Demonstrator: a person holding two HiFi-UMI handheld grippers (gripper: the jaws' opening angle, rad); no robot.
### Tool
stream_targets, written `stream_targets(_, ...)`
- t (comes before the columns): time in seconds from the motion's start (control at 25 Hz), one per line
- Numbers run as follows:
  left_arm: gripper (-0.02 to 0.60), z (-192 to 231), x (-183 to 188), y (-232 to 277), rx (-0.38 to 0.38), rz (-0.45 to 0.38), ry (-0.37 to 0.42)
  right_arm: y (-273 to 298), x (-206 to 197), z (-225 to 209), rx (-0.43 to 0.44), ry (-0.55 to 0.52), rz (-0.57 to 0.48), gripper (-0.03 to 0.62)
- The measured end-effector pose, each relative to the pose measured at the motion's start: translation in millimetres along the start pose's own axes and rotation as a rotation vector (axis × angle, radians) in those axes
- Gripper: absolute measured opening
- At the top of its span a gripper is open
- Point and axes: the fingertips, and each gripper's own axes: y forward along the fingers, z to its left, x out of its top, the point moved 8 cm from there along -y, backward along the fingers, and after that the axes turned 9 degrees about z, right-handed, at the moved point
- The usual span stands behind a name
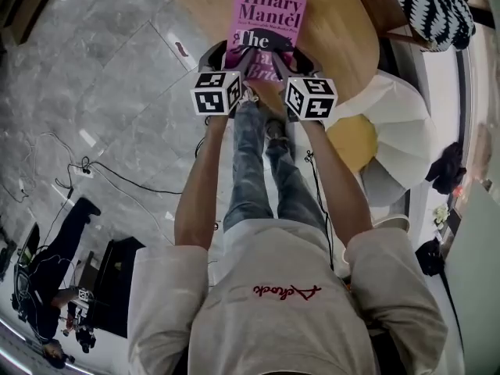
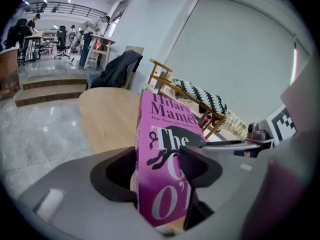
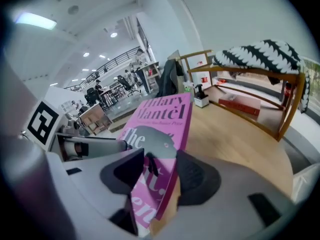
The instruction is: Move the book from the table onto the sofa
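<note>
Grey marble floor spreads under the person, and a round wooden table (image 1: 344, 41) takes up the top of the head view. Over its near edge is the pink book (image 1: 269, 18), its long axis running straight away from the person and its near end pinched at both corners. The left gripper (image 1: 234, 59) is clamped on the near left corner, the right gripper (image 1: 291, 62) on the near right one. Each gripper view bears this out: the book (image 2: 165, 134) stands on edge between the dark pads of the left gripper (image 2: 160, 169), and the book (image 3: 162, 116) slants between the pads of the right gripper (image 3: 160, 176), one pad on the cover and one on the back each time. Its far end angles up off the wood in both gripper views, so I judge it lifted rather than resting. The carry turns on where the likely sofa lies: a white upholstered seat (image 1: 402, 123) with a yellow cushion (image 1: 351, 143) is to the person's right, just beside the table's right edge. The right hand is nearer to it, and the book would have to swing sideways, across its long axis. The grippers cover the lower half of the title, and the book's underside is unseen from above. The seat is partly behind the right forearm, and the left gripper view does not show it.
</note>
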Motion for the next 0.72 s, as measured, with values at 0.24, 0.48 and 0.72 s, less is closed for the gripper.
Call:
stream_targets(0.24,0.281,-27,29,-51,0.025,-0.114,0.027,-48,34,21,0.025,-0.062,-0.108,0.21)
stream_targets(0.48,0.281,-63,51,-106,0.046,-0.215,0.037,-105,63,41,0.044,-0.134,-0.2,0.209)
stream_targets(0.72,0.281,-90,82,-152,0.068,-0.316,0.089,-151,99,58,0.072,-0.189,-0.305,0.206)
